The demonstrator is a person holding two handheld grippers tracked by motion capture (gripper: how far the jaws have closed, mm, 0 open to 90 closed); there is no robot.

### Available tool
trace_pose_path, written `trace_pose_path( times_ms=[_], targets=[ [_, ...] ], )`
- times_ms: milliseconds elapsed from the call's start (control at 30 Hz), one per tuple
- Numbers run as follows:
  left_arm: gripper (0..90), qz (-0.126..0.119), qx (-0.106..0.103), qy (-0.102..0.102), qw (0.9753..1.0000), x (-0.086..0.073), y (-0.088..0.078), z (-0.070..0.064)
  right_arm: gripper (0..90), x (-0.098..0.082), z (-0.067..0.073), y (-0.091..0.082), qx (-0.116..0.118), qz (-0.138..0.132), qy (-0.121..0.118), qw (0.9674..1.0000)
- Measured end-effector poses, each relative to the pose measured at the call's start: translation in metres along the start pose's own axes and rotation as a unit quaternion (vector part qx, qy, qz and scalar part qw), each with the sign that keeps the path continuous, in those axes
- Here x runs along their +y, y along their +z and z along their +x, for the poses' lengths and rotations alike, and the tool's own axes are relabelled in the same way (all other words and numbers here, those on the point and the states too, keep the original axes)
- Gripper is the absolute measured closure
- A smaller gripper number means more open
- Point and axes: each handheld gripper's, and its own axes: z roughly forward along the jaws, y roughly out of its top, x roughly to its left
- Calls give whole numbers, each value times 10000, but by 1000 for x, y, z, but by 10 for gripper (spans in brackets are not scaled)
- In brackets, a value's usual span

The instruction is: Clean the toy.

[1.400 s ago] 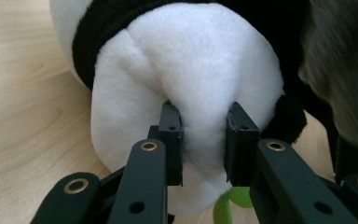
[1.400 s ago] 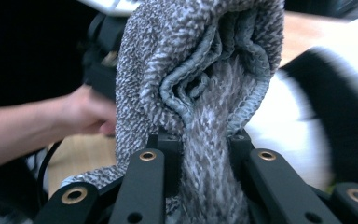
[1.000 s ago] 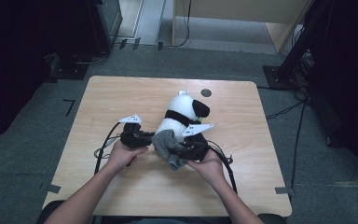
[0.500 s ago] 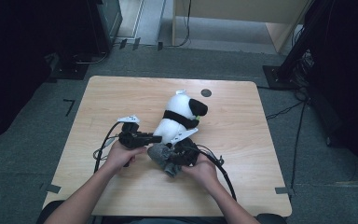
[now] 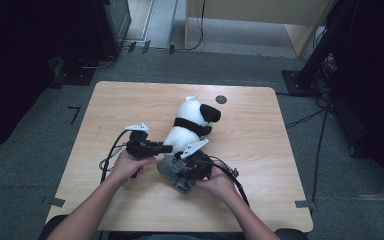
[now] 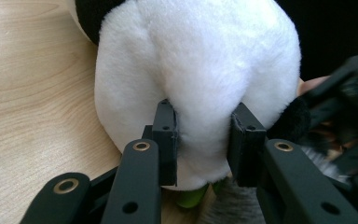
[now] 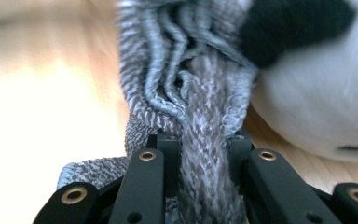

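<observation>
**Sock half on, panda pinched loosely: slip risk on both grips**

The plush panda lies on its side near the middle of the wooden table, head toward the far edge, and I'm working a grey knitted sock onto its near end. My right gripper is clamped tight on a bunched fold of the sock, jaws narrow. My left gripper pinches a fold of white plush between its pads, and its jaws have just been opening a little, though the fur is not yet free.

If that left pinch lets go too soon, I judge the panda will drag along with the sock instead of sliding into it. The knit could also pull out of the right jaws, since only a fold is caught.

I can read no brand, label or writing anywhere.
</observation>
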Motion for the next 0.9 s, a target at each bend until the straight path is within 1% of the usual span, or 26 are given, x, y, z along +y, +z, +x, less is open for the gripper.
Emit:
trace_pose_path(
  times_ms=[33, 67, 133, 200, 233, 267, 300, 333, 367, 400, 433, 467, 500, 533, 567, 633, 733, 800, 900],
  targets=[
    [687, 13, 4, 1, 10000, 0, 0, 0, 755, 2, 2, -5, 26, -54, -55, 10000],
    [686, 18, 3, 4, 10000, 0, 0, 0, 756, 3, 5, -10, 77, -165, -134, 9997],
    [685, 23, 3, 15, 10000, 0, 0, 0, 756, 6, 7, -21, 191, -465, -116, 9987],
    [685, 29, -3, 7, 10000, 0, 0, 0, 756, 9, 7, -34, 231, -860, -94, 9960],
    [684, 35, -6, 8, 10000, 0, 0, 0, 756, 9, 7, -39, 249, -1004, -77, 9946],
    [684, 40, -9, 15, 10000, 1, 0, 0, 755, 10, 5, -45, 182, -1243, -32, 9921],
    [683, 49, -12, 16, 10000, 1, 0, 0, 755, 10, 4, -48, 104, -1357, 4, 9907],
    [683, 51, -11, 16, 10000, 1, 0, 0, 756, 9, 1, -51, -2, -1526, 61, 9883],
    [683, 55, -17, 16, 10000, 1, 0, 0, 756, 8, -1, -53, -103, -1645, 134, 9862],
    [683, 58, -19, 13, 10000, 1, 0, 0, 756, 7, -4, -52, -135, -1701, 223, 9851],
    [683, 62, -19, 12, 10000, 1, 0, 0, 757, 7, -7, -49, -191, -1658, 297, 9855],
    [683, 71, -19, 7, 10000, 1, 0, 1, 757, 6, -10, -45, -277, -1568, 335, 9867],
    [683, 93, -2, -7, 10000, 1, 1, 1, 757, 5, -12, -40, -276, -1469, 374, 9881],
    [684, 118, 20, -25, 9999, 0, 1, 1, 759, 3, -14, -35, -295, -1460, 348, 9882],
    [684, 144, 12, -75, 9999, 0, 0, 2, 760, 1, -14, -33, -284, -1497, 338, 9877],
    [684, 175, 12, -101, 9998, 0, 0, 3, 762, 0, -13, -30, -283, -1469, 323, 9882],
    [685, 212, 36, -59, 9998, 0, 0, 3, 764, -1, -11, -26, -331, -1326, 230, 9904],
    [685, 206, 44, -45, 9998, 0, 0, 3, 765, -3, -11, -24, -321, -1264, 225, 9912],
    [685, 227, 59, -12, 9997, 0, 0, 2, 766, -6, -11, -20, -312, -1104, 204, 9932]
  ],
)
